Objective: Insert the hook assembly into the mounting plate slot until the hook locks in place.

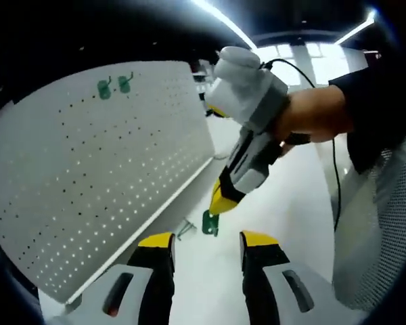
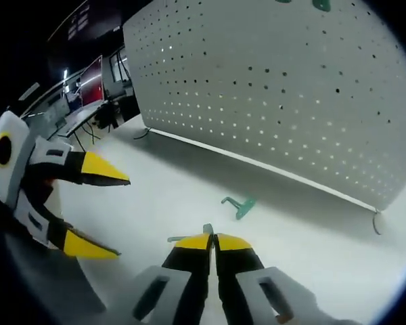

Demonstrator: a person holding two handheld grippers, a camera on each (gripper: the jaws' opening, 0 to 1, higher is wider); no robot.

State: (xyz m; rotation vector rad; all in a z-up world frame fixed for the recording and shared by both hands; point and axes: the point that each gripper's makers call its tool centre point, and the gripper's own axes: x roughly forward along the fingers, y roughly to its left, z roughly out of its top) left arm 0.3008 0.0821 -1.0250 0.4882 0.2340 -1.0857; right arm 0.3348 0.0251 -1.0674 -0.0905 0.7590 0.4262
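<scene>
Right gripper view, right gripper pinched on a half-hidden, possibly green hook, left gripper spread wide.

- Pegboard: white, dotted with rows of small dark holes.
- Two hooks near its top edge: green.
- Hook on the white table: green.
- Left gripper and right gripper: grey bodies, black jaws, yellow tips.

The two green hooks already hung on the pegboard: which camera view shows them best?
Left gripper view: both green hooks sit whole on the pegboard, near its upper edge. Right gripper view cuts them off at the picture's top.
</scene>
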